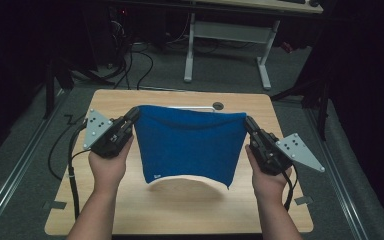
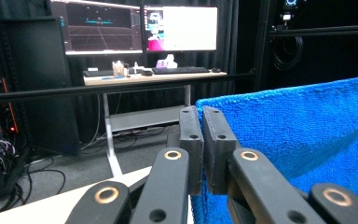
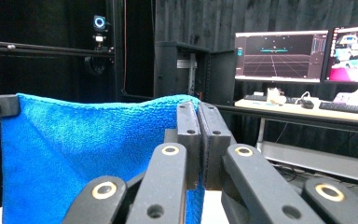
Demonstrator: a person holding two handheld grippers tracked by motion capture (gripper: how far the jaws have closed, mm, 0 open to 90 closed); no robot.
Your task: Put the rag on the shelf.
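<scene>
One blue cloth point(image 1: 190, 145) – left gripper point(image 1: 134, 116) and right gripper point(image 1: 248, 122) each clamp a corner

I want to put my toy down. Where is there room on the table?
Bare wood lies on the table near the person, under the blue cloth, and along the far edge. The middle is crowded: the left gripper and right gripper hold the cloth.

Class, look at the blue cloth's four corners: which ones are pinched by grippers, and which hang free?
The two upper corners of the blue cloth are pinched, by the left gripper and the right gripper. The two lower corners hang free above the table.
</scene>
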